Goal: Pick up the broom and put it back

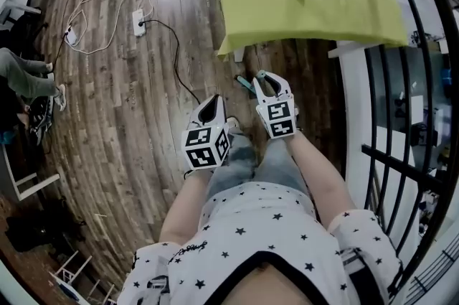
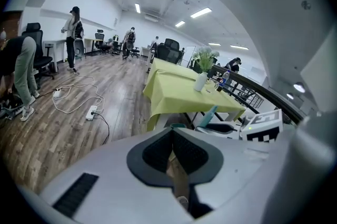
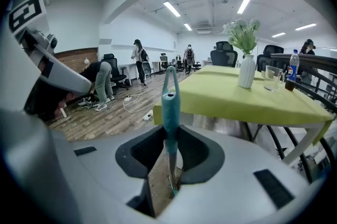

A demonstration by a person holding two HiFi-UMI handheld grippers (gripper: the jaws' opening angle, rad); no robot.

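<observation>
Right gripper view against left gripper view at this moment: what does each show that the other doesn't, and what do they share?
Only the right gripper view shows the right gripper shut on the teal broom handle, the pads pressing its sides. Only the left gripper view shows the left gripper with its jaws together and nothing between them. Both show the handle, the table with its yellow-green cloth, the vase of flowers and people across the wooden floor.
</observation>
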